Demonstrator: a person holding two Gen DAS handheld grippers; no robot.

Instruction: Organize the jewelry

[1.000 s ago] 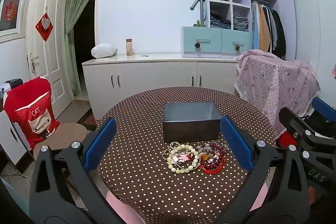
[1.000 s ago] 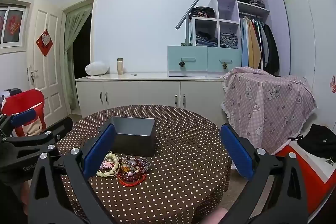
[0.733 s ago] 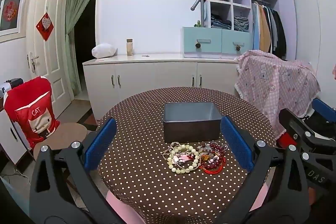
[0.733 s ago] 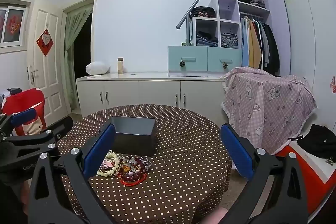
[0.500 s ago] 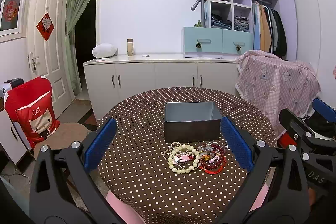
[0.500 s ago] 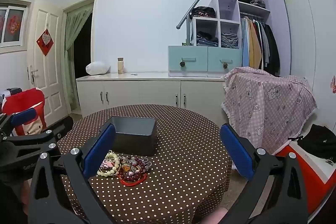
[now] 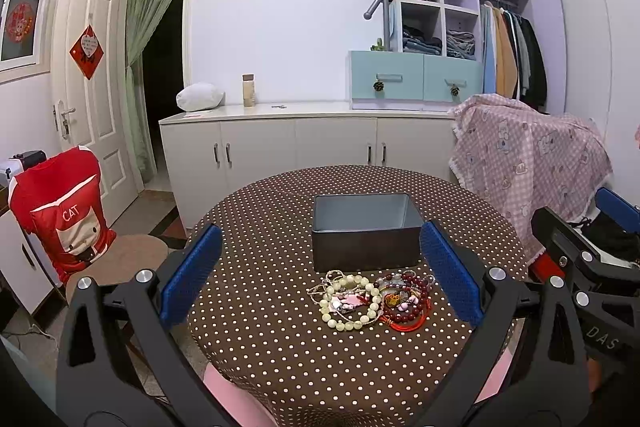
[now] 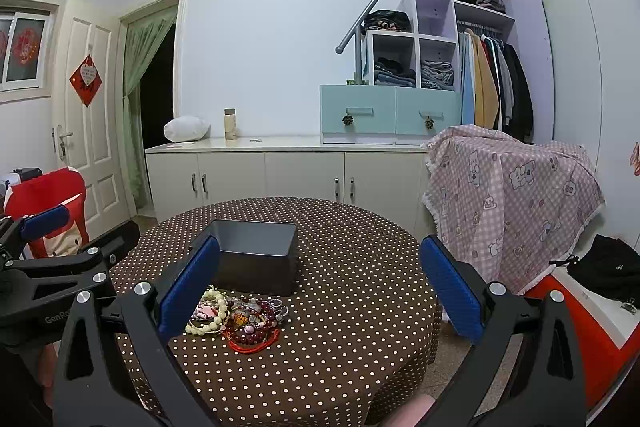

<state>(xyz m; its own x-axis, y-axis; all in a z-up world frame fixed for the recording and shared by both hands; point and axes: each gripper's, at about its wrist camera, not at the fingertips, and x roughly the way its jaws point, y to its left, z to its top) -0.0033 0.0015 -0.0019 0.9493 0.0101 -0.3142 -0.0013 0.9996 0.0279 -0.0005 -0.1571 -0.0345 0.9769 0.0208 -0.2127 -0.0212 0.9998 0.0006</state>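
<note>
A pile of jewelry lies on the round polka-dot table (image 7: 260, 339): a pale bead bracelet (image 7: 349, 301) and dark red bead bracelets with red cord (image 7: 406, 301). The pile also shows in the right wrist view (image 8: 240, 319). An open grey metal box (image 7: 365, 231) stands just behind it, and appears empty; it also shows in the right wrist view (image 8: 256, 259). My left gripper (image 7: 320, 275) is open and empty, held above the table's near side. My right gripper (image 8: 320, 287) is open and empty, to the right of the pile.
A chair with a red cover (image 7: 60, 211) stands left of the table. A pink checked cloth (image 7: 528, 155) drapes something at the right. White cabinets (image 7: 300, 147) line the back wall. A black bag (image 8: 604, 267) lies at the right.
Both grippers stay open and nearly still; the views shift only very slightly.
</note>
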